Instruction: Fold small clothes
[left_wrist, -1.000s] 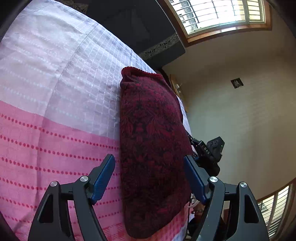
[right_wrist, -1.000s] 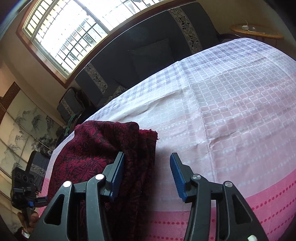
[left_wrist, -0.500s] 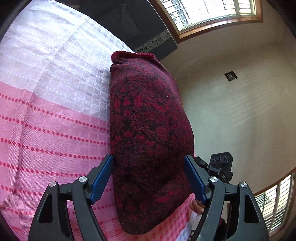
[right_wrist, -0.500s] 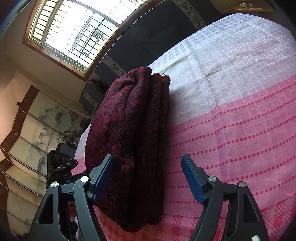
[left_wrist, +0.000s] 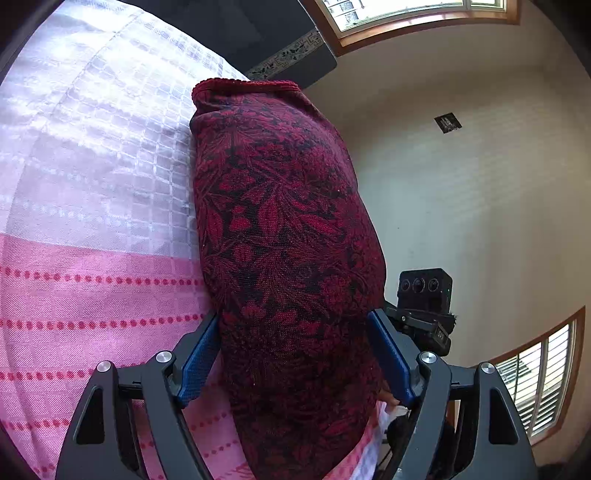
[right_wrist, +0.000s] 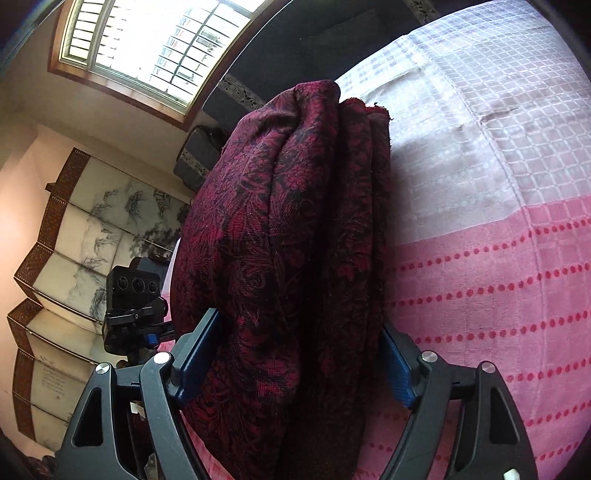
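A dark red garment with a black leaf pattern (left_wrist: 284, 236) lies folded into a thick bundle on the pink and white bedspread (left_wrist: 92, 206). My left gripper (left_wrist: 295, 354) is wide open, its blue pads on either side of the bundle's near end. In the right wrist view the same bundle (right_wrist: 288, 229) shows its stacked folds. My right gripper (right_wrist: 295, 365) is also wide open and straddles the bundle from the opposite end, its pads against or close to the cloth.
The other gripper's camera block (left_wrist: 424, 295) shows past the bundle in the left wrist view, and likewise in the right wrist view (right_wrist: 136, 291). A dark sofa (right_wrist: 303, 48) stands beyond the bed. A painted folding screen (right_wrist: 85, 236) stands at the left.
Both grippers moved forward along the bundle, so it now fills the gap between each pair of pads. The right gripper's jaws widened.
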